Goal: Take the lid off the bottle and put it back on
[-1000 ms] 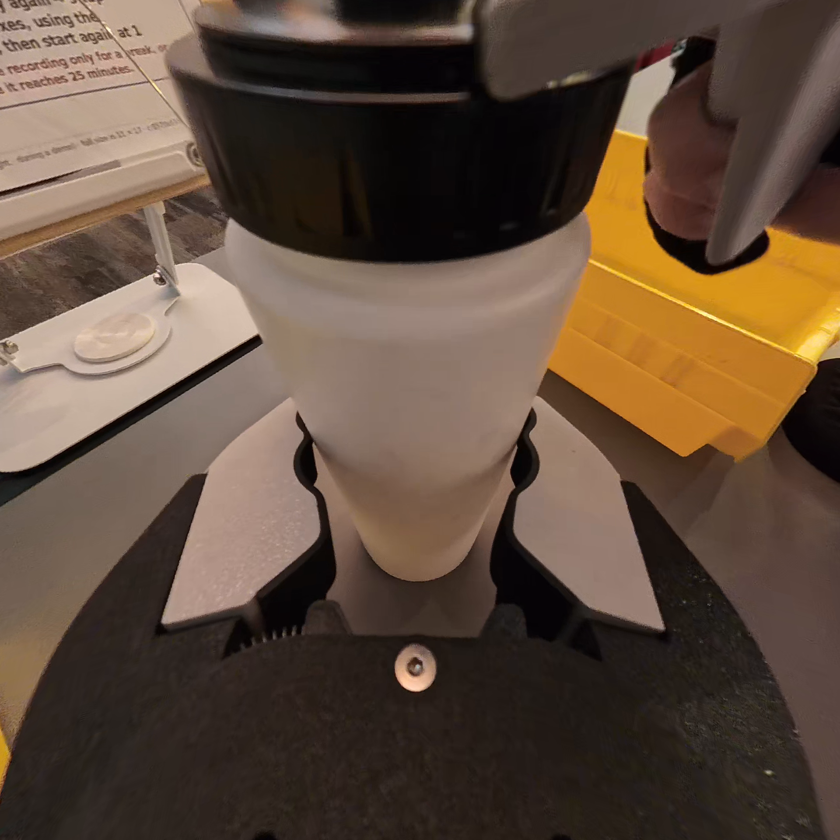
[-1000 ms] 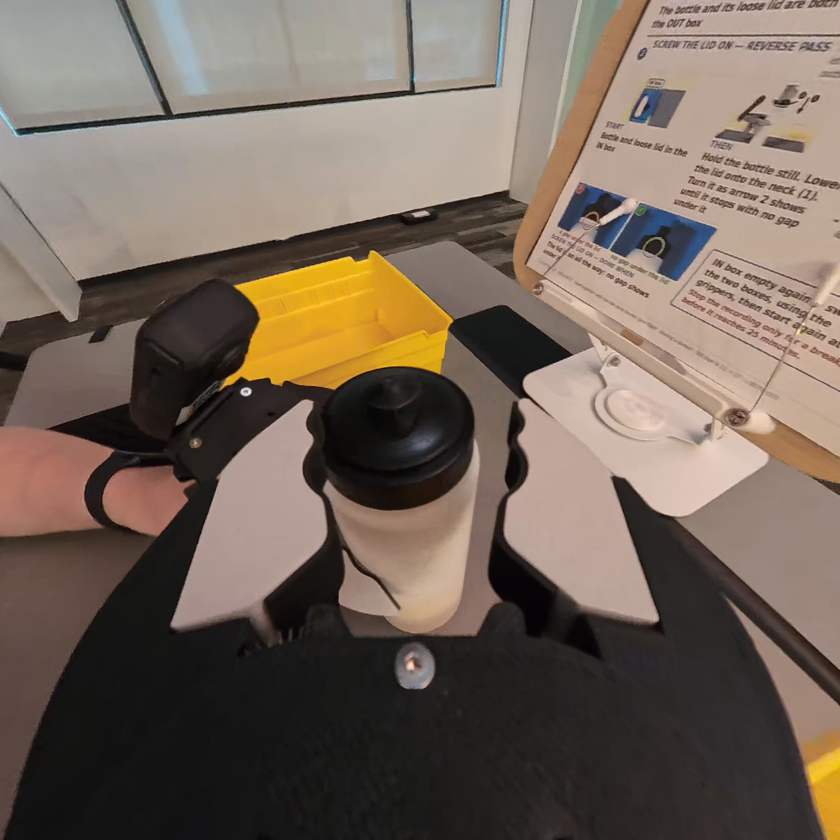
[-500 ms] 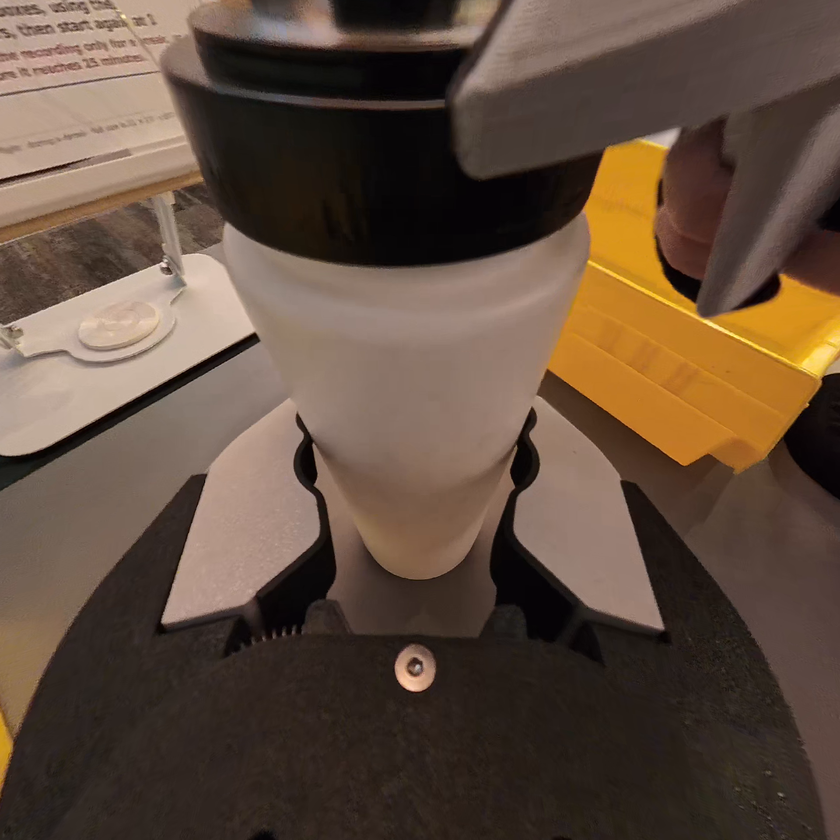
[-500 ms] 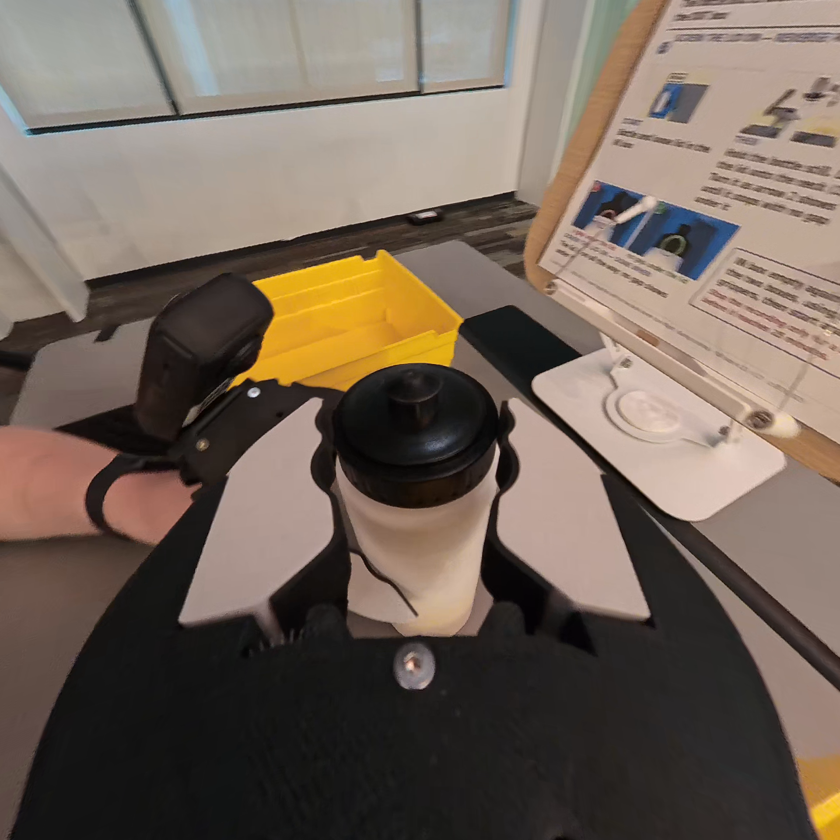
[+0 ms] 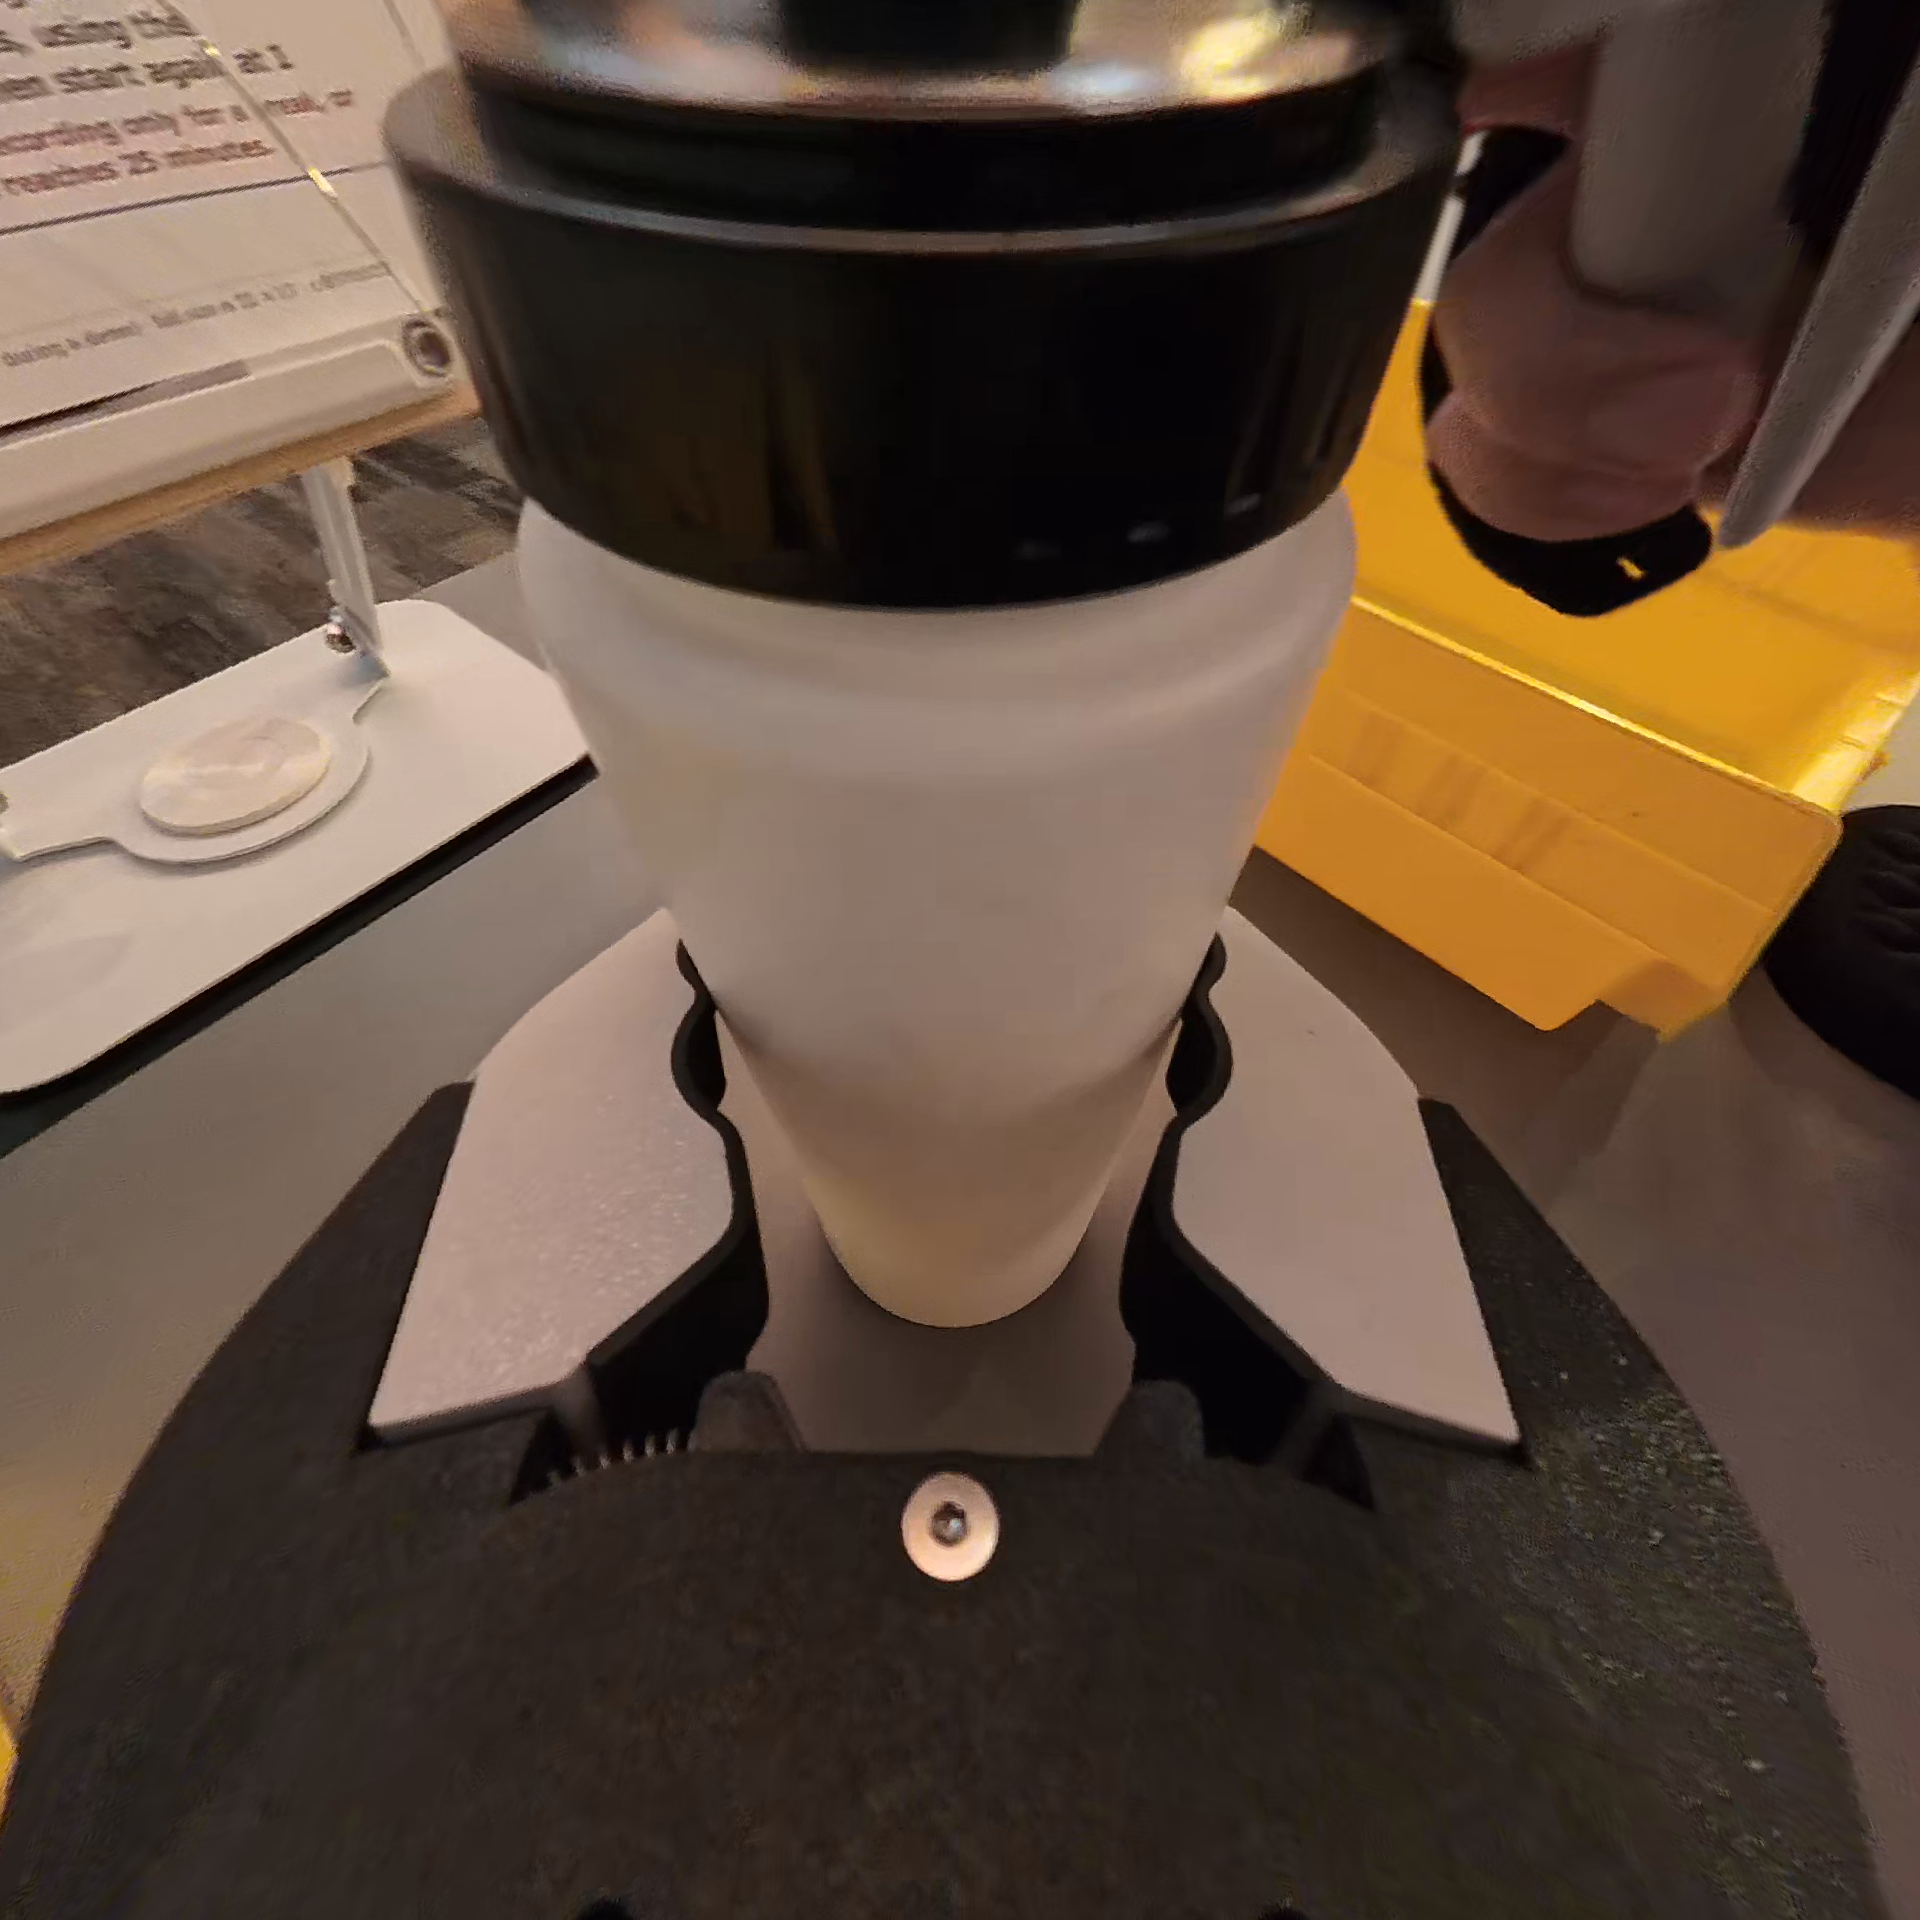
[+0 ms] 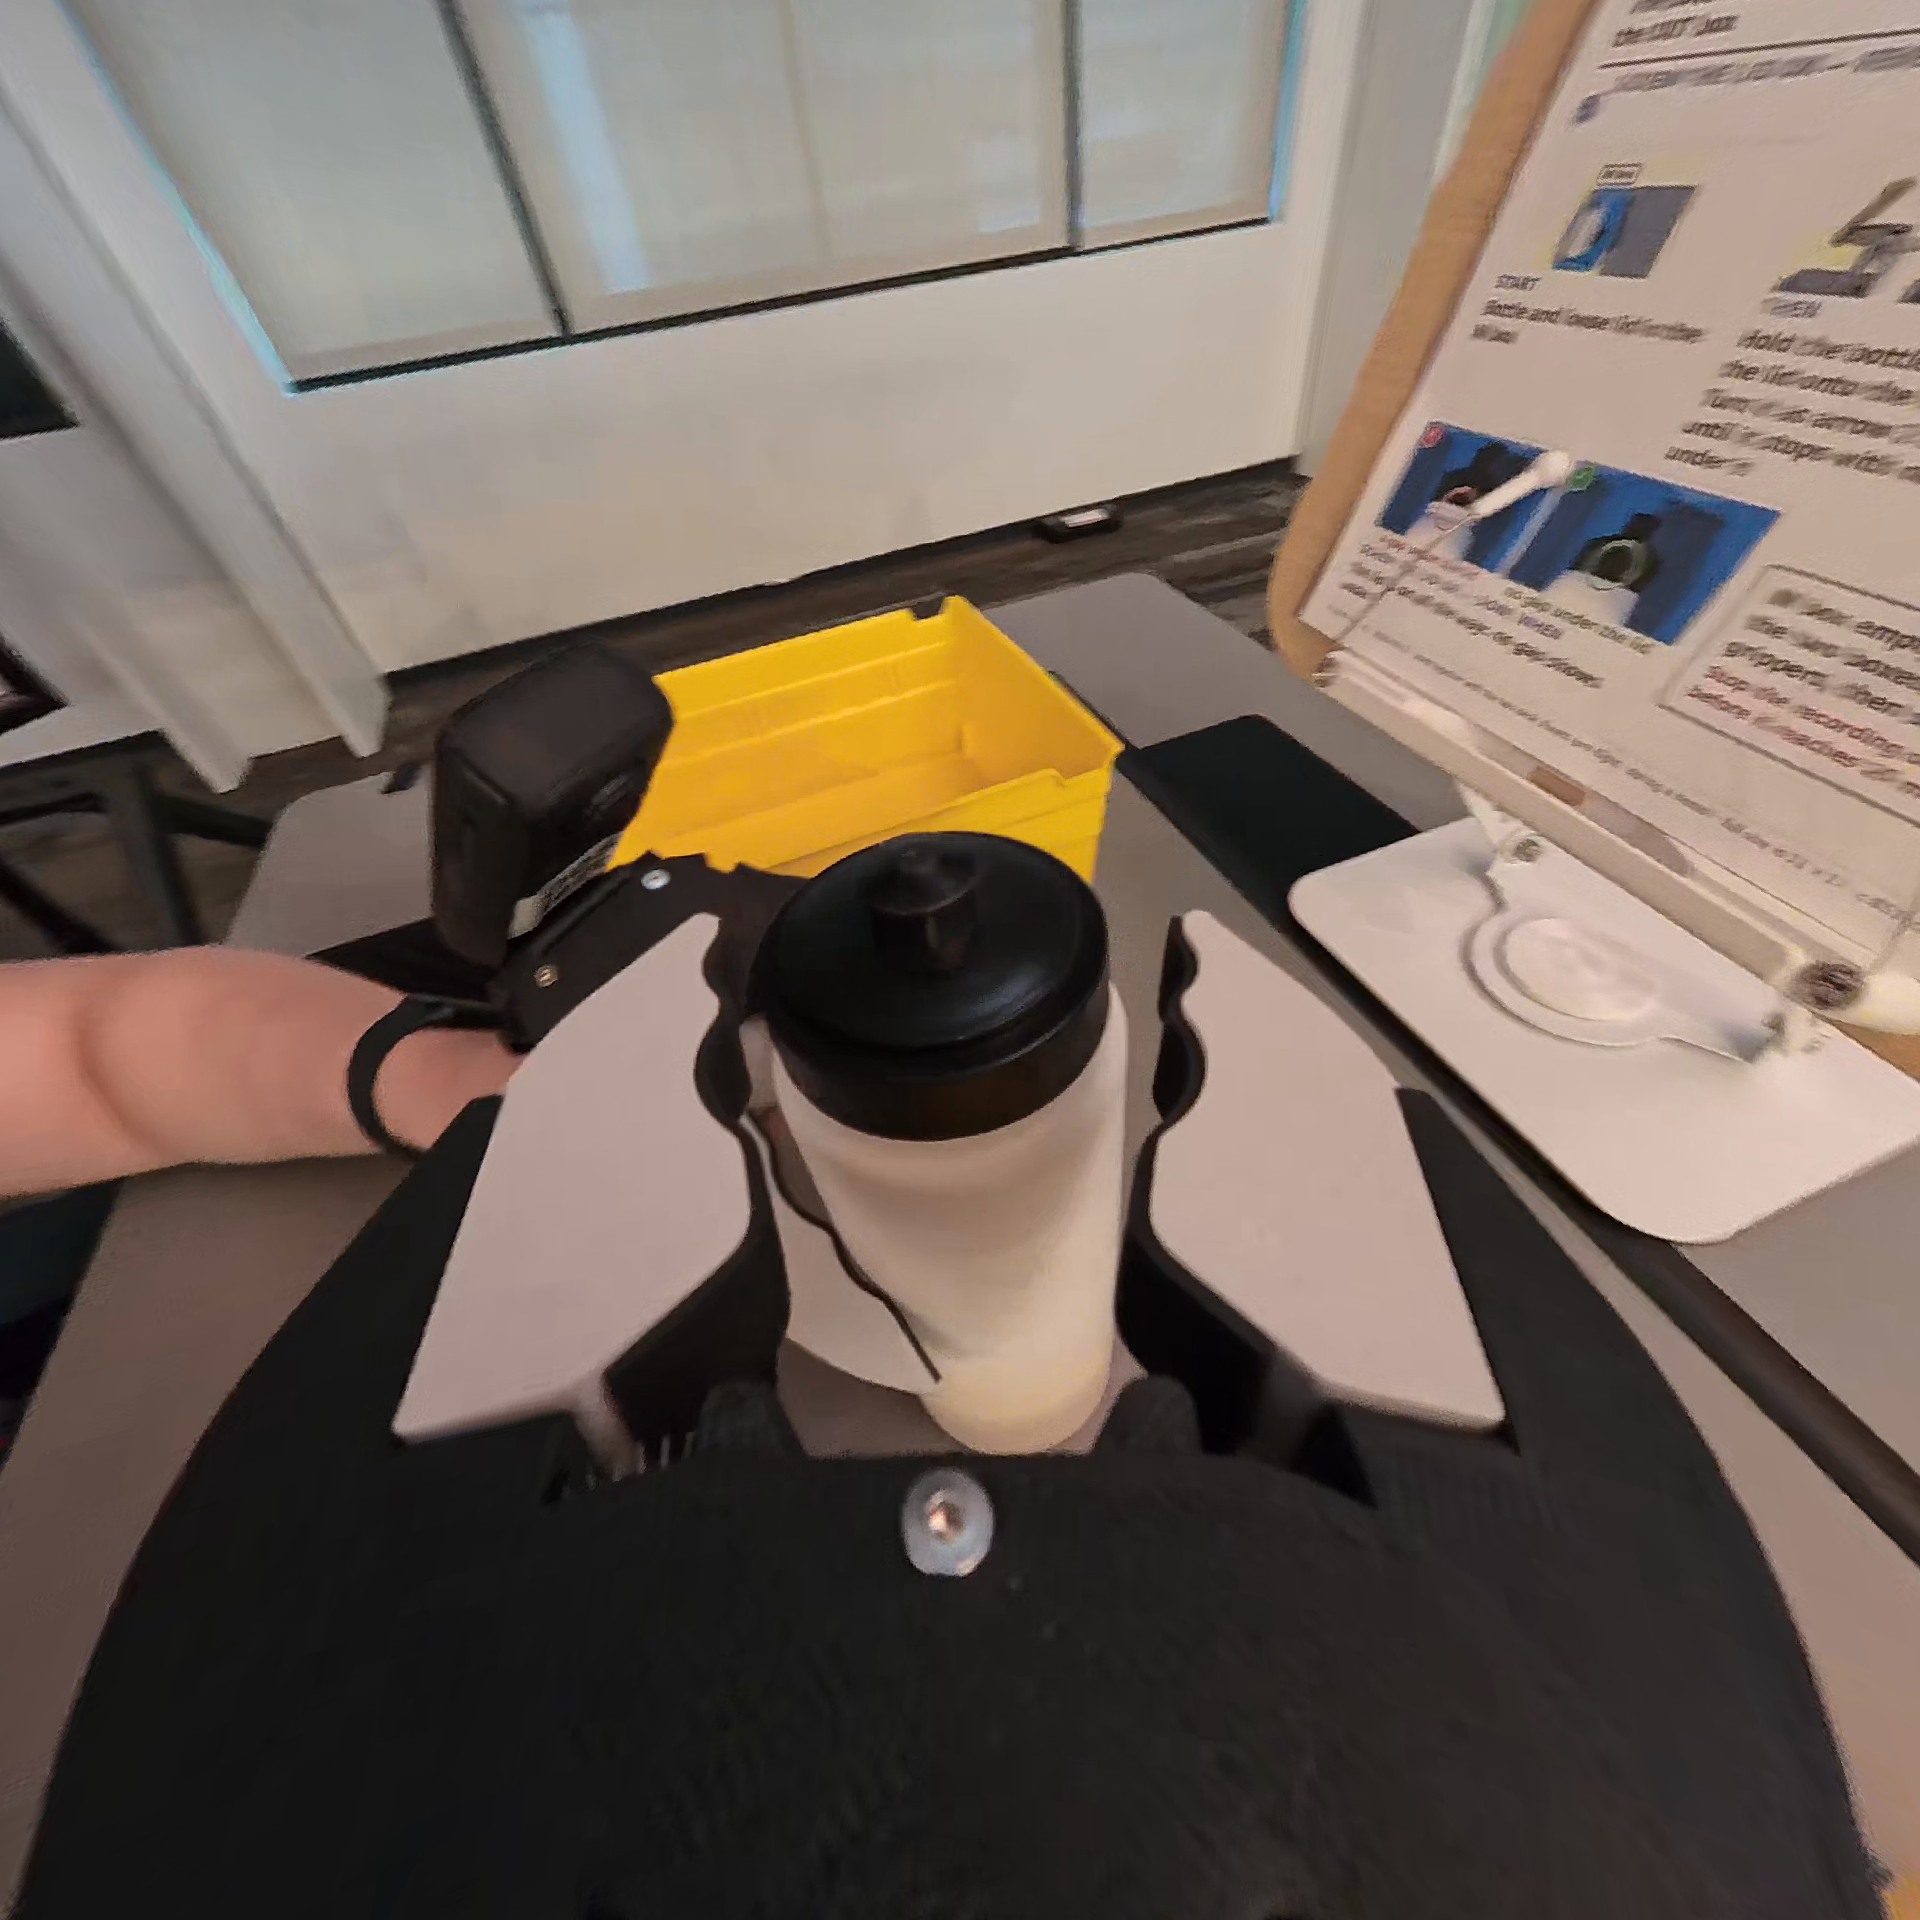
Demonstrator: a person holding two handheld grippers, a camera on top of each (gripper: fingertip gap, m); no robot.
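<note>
Gripping: left tongs (image 5: 951, 1132) clamped on lower body of white bottle (image 5: 935, 862); bottle upright on counter (image 5: 1704, 1164), in front of yellow bin (image 6: 873, 727).
Right tongs (image 6: 940, 1049): straddling black lid (image 6: 935, 987), gap both sides, not yet closed, holding nothing.
Step tip: centre on lid, close square, twist w/ left holding firm.
Axis: vertical, spout up.

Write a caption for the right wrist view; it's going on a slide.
Right gripper open around the black lid of a white bottle, yellow bin behind.
</note>
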